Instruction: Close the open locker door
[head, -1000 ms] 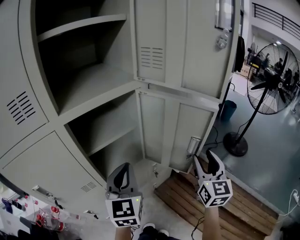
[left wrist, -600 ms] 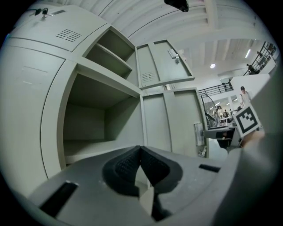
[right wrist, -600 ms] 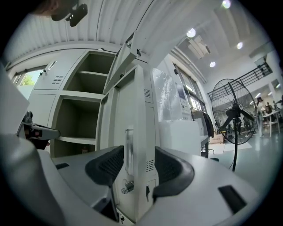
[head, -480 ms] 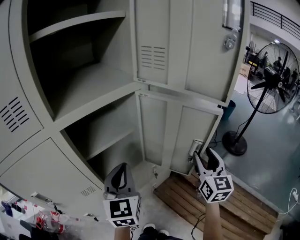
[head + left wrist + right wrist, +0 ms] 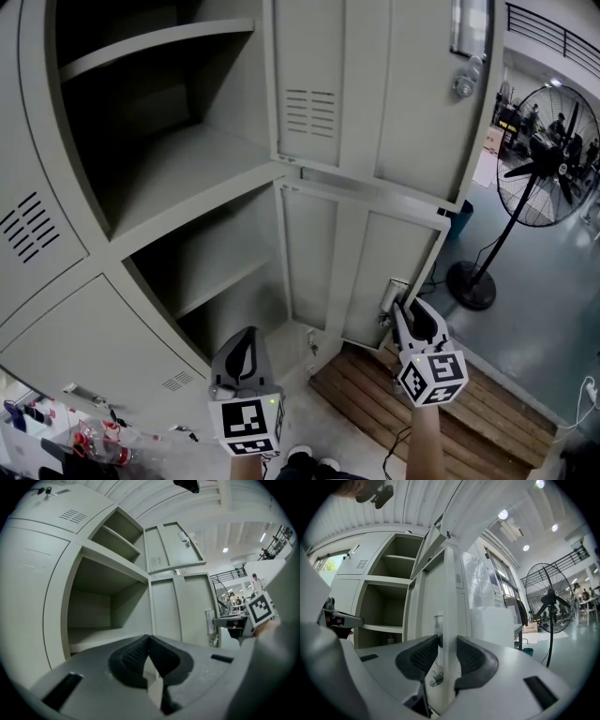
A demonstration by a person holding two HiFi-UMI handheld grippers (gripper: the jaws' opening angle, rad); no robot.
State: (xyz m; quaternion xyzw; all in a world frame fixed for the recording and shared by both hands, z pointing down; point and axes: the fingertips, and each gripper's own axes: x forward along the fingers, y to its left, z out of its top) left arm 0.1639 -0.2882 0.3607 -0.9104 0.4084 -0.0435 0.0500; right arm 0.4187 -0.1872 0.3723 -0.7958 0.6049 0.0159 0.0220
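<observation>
The right hand-held gripper (image 5: 406,307), its jaws just closing, pinches the lower locker door (image 5: 375,267) edge at its twelve o'clock. The left hand-held gripper (image 5: 246,349) is closed and empty.

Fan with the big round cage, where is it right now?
In the head view the fan stands on the floor at the right edge, just past the open lower locker door.

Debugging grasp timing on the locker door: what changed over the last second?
The right gripper has just been closing its jaws. They stood wide apart a second ago and now clamp the free edge of the lower locker door. The door has not swung yet. The left gripper stays shut and empty in the same spot, and the upper door is still open.
</observation>
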